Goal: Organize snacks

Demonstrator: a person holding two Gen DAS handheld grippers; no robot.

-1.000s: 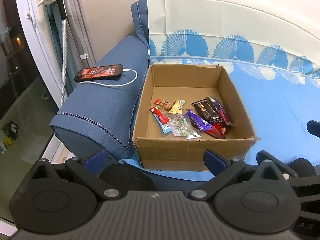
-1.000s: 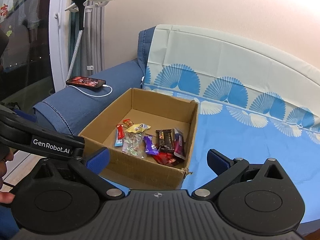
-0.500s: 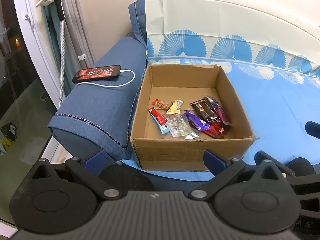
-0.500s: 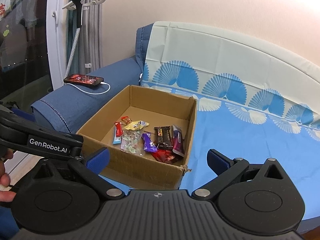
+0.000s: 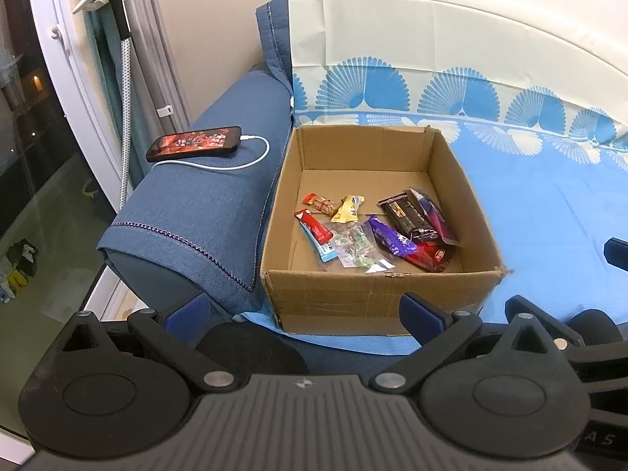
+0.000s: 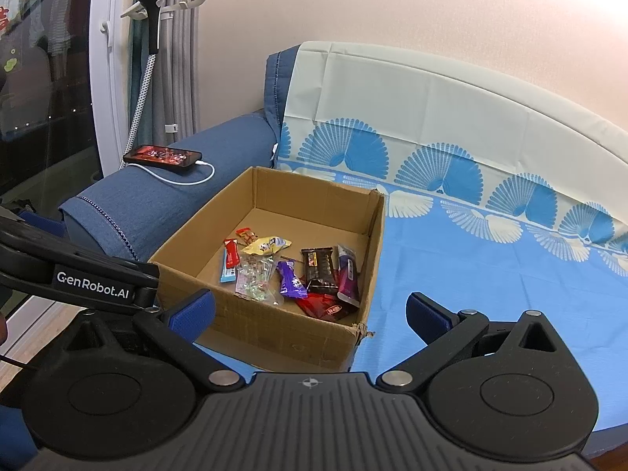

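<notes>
An open cardboard box (image 5: 376, 294) (image 6: 274, 333) rests on the blue sofa cover. Inside lie several snacks: a red-and-blue bar (image 5: 316, 231) (image 6: 230, 259), a yellow packet (image 5: 347, 209) (image 6: 267, 244), a clear candy bag (image 5: 355, 245) (image 6: 254, 274), a purple bar (image 5: 388, 235) (image 6: 291, 280), a dark chocolate pack (image 5: 408, 214) (image 6: 320, 269) and a red wrapper (image 5: 429, 255) (image 6: 325, 306). My left gripper (image 5: 304, 310) hangs open in front of the box's near wall, holding nothing. My right gripper (image 6: 310, 312) is open too, just before the box's near right corner, and empty.
A phone (image 5: 194, 143) (image 6: 163, 156) charges on the blue armrest (image 5: 204, 212) left of the box, with its white cable (image 5: 243, 163). A garment steamer (image 6: 151, 19) stands by the glass door. The blue patterned cover (image 6: 490, 274) stretches right of the box.
Both views have shifted slightly; the box sits a little further left and lower in the right wrist view. The snacks have not moved and both grippers stay open.
</notes>
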